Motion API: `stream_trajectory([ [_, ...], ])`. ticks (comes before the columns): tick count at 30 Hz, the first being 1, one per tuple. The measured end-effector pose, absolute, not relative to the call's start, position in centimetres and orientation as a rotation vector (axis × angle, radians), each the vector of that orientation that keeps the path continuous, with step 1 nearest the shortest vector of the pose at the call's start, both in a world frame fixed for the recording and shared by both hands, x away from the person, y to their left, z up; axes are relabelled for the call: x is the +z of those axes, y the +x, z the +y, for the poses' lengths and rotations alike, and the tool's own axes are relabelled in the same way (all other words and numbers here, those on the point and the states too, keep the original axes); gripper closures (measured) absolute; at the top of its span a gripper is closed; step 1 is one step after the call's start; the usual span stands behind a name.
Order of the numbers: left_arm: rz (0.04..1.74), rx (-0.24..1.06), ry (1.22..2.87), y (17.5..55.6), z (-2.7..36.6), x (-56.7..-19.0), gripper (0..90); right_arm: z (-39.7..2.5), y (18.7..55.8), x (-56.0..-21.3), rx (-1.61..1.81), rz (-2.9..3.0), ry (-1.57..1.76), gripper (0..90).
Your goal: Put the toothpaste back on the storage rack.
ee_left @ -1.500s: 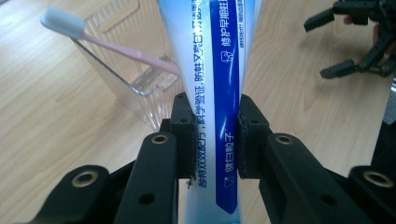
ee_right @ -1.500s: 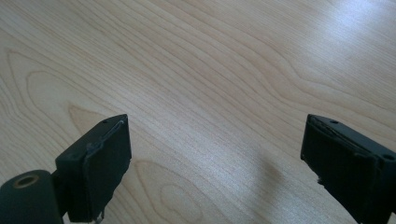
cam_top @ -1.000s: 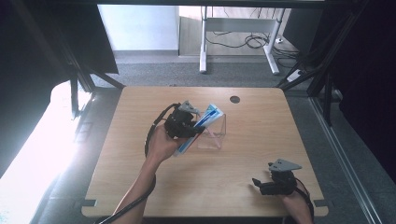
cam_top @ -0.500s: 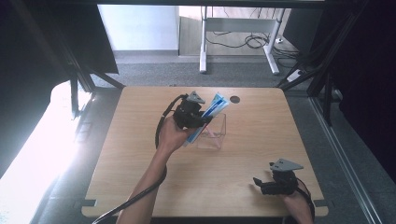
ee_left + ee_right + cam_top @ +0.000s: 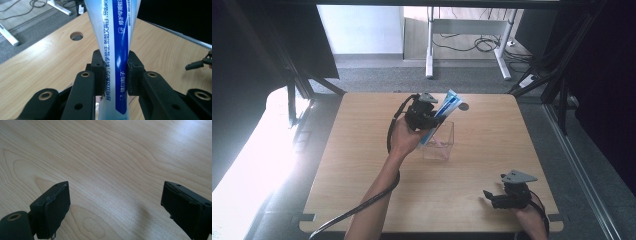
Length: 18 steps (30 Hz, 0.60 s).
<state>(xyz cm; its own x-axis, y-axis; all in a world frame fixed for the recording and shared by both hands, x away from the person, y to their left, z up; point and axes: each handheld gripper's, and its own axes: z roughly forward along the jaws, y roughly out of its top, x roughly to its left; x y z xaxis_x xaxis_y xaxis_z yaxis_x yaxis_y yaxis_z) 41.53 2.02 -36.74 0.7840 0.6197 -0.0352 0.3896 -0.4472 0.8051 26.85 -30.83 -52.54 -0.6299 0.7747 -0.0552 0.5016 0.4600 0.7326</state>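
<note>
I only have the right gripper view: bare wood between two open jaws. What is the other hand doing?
Observer: The left hand-held gripper is shut on a blue and white toothpaste tube.
Operator: Held where?
Observer: Tilted, its lower end by a clear container mid-table.
Operator: And my side?
Observer: The right hand-held gripper is near the table's front right corner, well apart from the container.
</note>
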Motion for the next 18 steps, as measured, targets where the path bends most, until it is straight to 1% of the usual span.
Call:
stream_trajectory([
  [8,0.744,0.362,2.066,42.7,0.9,-36.1,73.0,-30.8,26.9,-52.5,0.984,2.333,1.074,9.1],
  [18,0.772,0.384,2.020,44.0,0.3,-37.4,73.1,-30.9,26.9,-52.6,0.989,2.337,1.076,9.2],
])
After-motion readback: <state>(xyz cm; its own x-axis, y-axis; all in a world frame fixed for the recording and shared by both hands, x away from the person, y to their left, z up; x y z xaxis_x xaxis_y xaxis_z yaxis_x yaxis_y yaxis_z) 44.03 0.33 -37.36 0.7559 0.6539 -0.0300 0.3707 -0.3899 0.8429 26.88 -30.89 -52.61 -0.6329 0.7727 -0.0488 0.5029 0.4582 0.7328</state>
